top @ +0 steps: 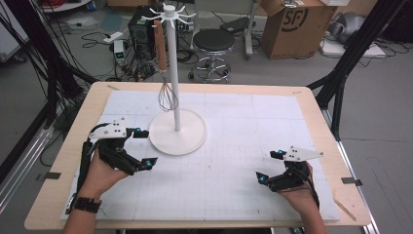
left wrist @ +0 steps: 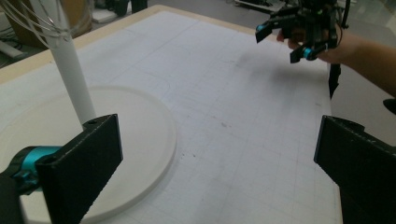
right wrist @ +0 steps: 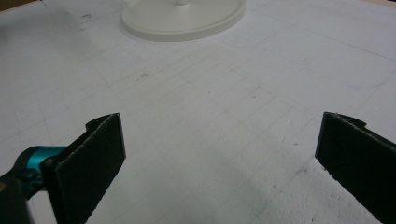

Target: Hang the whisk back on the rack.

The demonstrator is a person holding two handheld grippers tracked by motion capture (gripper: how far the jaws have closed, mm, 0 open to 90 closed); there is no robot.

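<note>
Both tongs gape empty: left gripper (top: 139, 147) beside the stand's base (top: 178, 132), right gripper (top: 271, 166) clear. A careless nudge could swing the hanging whisk (top: 165, 73) loose.

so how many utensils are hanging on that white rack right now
1: a wooden-handled whisk hangs from a hook on the left side of the white rack, its wire head down beside the pole. The other hooks look bare, though the far ones are small and hard to read.
</note>
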